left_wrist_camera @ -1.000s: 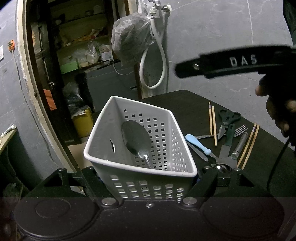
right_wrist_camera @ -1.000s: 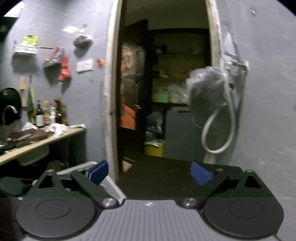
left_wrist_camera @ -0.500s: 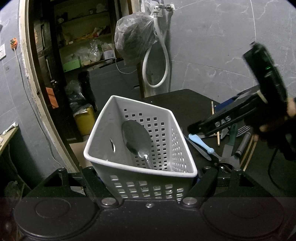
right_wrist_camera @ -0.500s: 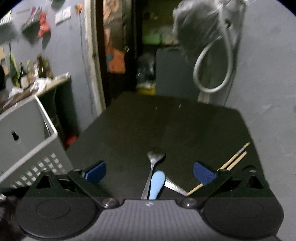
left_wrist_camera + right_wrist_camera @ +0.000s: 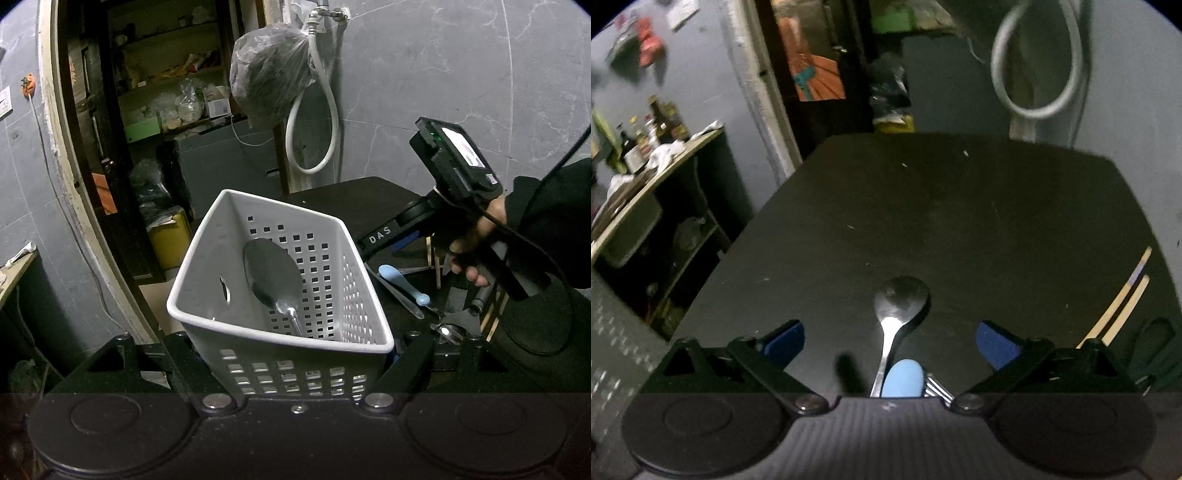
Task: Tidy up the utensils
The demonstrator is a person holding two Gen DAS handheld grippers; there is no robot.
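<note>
Having swung our right gripper (image 5: 889, 341) down from the wall, we hover it wide open, empty, over the table's spoon (image 5: 899, 306), while our left gripper (image 5: 295, 354) clamps the basket (image 5: 354, 258) steady for loading.

A black table (image 5: 960, 206) carried the utensils. On it lay a metal spoon (image 5: 899, 306), a blue-handled utensil (image 5: 901, 378), a fork (image 5: 936, 386) and wooden chopsticks (image 5: 1123, 299). A white perforated basket (image 5: 332, 258) stood at its edge.

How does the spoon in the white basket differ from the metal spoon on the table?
The basket spoon leans bowl-up inside the white basket; the table spoon lies flat on the black table. The basket spoon's bowl looks larger. Both are bare metal.
</note>
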